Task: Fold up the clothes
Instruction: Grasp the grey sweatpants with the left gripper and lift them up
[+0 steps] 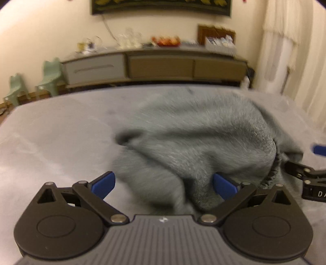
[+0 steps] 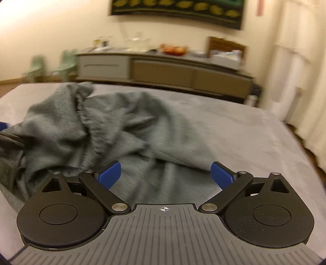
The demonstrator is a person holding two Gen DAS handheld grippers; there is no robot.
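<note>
A grey-green garment (image 1: 193, 138) lies crumpled in a loose heap on a pale grey bed (image 1: 51, 142). My left gripper (image 1: 164, 186) stands open over the heap's near left edge, its blue pads spread wide with cloth lying between them but not pinched. In the right wrist view the same garment (image 2: 114, 130) spreads from the left to the middle, with a gathered hem running through it. My right gripper (image 2: 165, 175) is open above the garment's near edge, and nothing is pressed between its pads. The right gripper's fingers (image 1: 299, 171) show at the right edge of the left wrist view.
Beyond the bed (image 2: 254, 142) stands a long low sideboard (image 1: 159, 65) with clutter on top. Two pale green chairs (image 1: 51, 77) stand at the far left. A light curtain (image 1: 285, 51) hangs at the right. A dark picture (image 1: 161, 7) hangs on the wall.
</note>
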